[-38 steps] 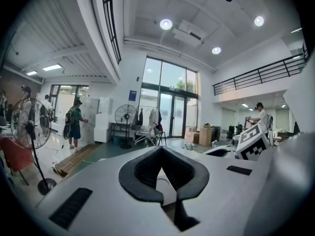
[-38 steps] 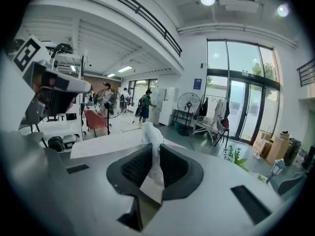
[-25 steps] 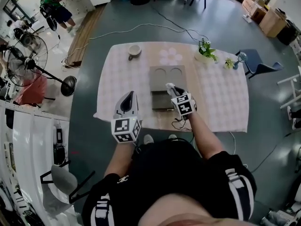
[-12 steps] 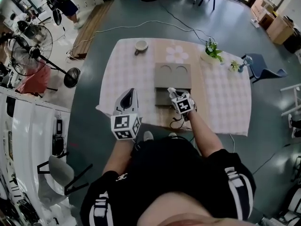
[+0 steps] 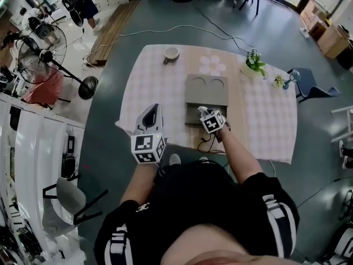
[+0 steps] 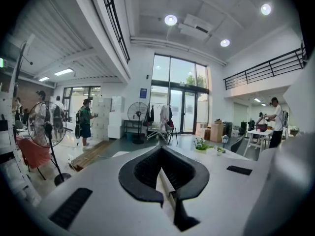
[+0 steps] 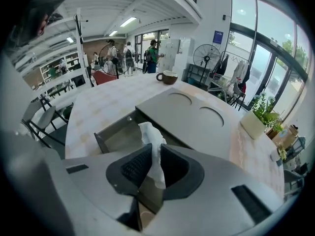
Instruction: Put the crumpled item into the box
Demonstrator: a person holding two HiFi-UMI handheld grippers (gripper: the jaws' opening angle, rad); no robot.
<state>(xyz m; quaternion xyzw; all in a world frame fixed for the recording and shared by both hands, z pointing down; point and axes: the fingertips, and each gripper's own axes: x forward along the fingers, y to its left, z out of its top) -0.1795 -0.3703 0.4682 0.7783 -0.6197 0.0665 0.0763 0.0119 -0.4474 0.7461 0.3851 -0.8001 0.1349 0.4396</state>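
Right tool (image 7: 157, 145), just now opening a little, pinching the crumpled tissue (image 7: 148, 131) (white, upright) between its tips; just beyond, the open grey box (image 7: 115, 132) on the counter (image 7: 98, 102). Left tool (image 6: 162, 149) closed, empty.

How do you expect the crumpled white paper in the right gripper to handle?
Probably floppy and very light: the crumpled paper droops in thin folds between the jaws of the right gripper, which have just been opening. It likely squashes easily and won't roll. It may cling to a pad rather than drop cleanly into the box.
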